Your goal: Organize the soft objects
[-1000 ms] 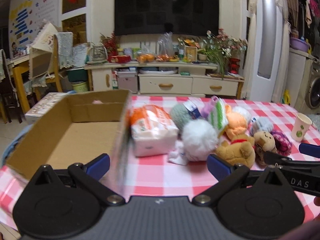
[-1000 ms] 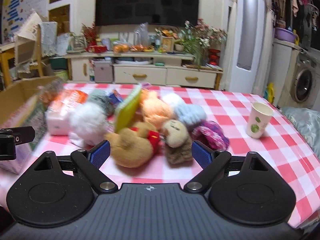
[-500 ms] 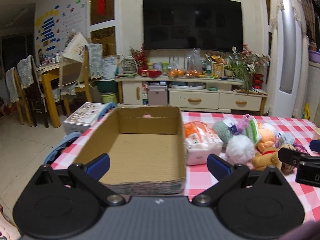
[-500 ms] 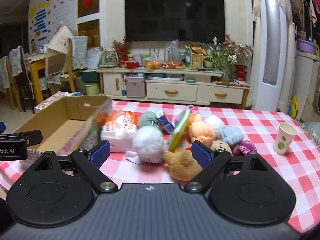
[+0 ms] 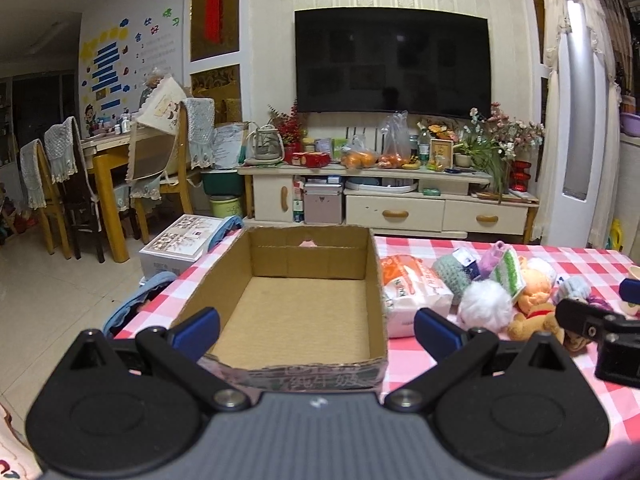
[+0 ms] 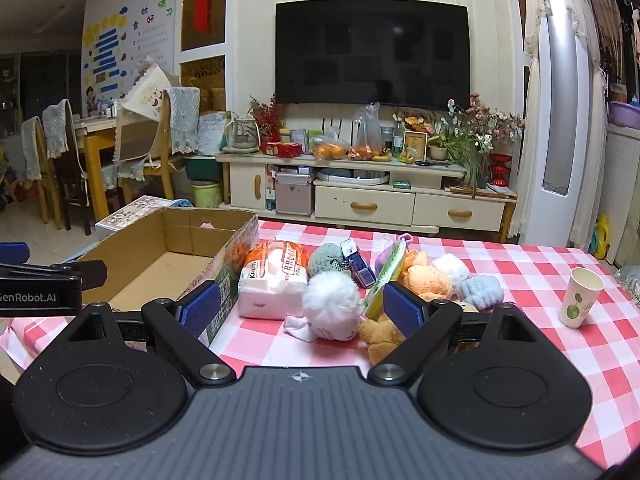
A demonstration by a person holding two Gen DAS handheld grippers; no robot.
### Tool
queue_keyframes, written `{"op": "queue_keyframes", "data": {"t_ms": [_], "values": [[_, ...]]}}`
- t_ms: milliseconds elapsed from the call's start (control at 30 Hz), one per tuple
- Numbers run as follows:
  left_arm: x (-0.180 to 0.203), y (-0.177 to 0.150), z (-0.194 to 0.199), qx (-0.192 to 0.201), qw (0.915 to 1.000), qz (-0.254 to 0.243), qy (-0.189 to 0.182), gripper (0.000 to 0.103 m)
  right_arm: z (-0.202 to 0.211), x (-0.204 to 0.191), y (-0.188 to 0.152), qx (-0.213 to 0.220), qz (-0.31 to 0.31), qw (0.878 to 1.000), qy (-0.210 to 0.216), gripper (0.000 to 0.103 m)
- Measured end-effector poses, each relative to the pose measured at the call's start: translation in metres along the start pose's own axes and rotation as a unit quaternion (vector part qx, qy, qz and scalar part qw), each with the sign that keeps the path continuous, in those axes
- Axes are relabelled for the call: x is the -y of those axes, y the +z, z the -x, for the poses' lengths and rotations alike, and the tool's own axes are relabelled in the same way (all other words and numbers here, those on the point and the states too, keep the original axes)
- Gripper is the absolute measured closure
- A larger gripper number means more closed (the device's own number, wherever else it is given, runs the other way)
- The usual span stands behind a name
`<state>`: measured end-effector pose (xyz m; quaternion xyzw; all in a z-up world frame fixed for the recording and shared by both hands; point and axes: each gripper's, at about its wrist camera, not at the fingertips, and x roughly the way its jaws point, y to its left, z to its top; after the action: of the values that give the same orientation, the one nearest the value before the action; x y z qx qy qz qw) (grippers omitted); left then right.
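Note:
An open cardboard box (image 5: 298, 312) with a bare floor stands on the left of the red-checked table (image 6: 520, 280); it also shows in the right wrist view (image 6: 160, 264). Right of it lies a pile of soft things: a tissue pack (image 6: 274, 284), a white pompom (image 6: 330, 310), a grey yarn ball (image 6: 328, 258), an orange plush (image 6: 426, 278), a brown bear (image 6: 380, 336), a pale blue ball (image 6: 482, 290). My left gripper (image 5: 316, 330) is open and empty in front of the box. My right gripper (image 6: 300, 308) is open and empty in front of the pile.
A paper cup (image 6: 580, 298) stands on the table at the right. Behind the table are a TV cabinet (image 5: 384, 204), a white carton on the floor (image 5: 180, 244), and a dining table with chairs (image 5: 100, 176) at the left.
Both grippers have pulled back and risen away from the table. The box and the pile look smaller and farther off. Both stay open and empty.

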<state>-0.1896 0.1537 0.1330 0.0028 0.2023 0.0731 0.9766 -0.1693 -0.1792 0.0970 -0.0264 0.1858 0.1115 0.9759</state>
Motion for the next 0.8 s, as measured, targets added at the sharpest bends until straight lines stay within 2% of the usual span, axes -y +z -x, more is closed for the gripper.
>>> {"op": "queue_keyframes", "data": {"t_ms": [233,400,633,800], "values": [[0.021,-0.007,-0.003,-0.008,0.9992,-0.006,-0.038,0.001,-0.003,0.014,-0.012,0.016,-0.015,0.999,-0.027,0.000],[0.049,-0.013,-0.006,-0.011,0.9966,-0.037,-0.072,0.001,-0.009,0.039,-0.023,0.026,-0.022,0.996,-0.082,0.000],[0.095,-0.023,-0.025,-0.029,0.9869,-0.083,-0.135,0.001,-0.026,0.091,-0.039,0.010,-0.053,0.987,-0.154,0.000],[0.131,-0.028,-0.042,-0.034,0.9764,-0.127,-0.171,0.001,-0.038,0.125,-0.054,-0.017,-0.084,0.980,-0.178,0.000]]}}
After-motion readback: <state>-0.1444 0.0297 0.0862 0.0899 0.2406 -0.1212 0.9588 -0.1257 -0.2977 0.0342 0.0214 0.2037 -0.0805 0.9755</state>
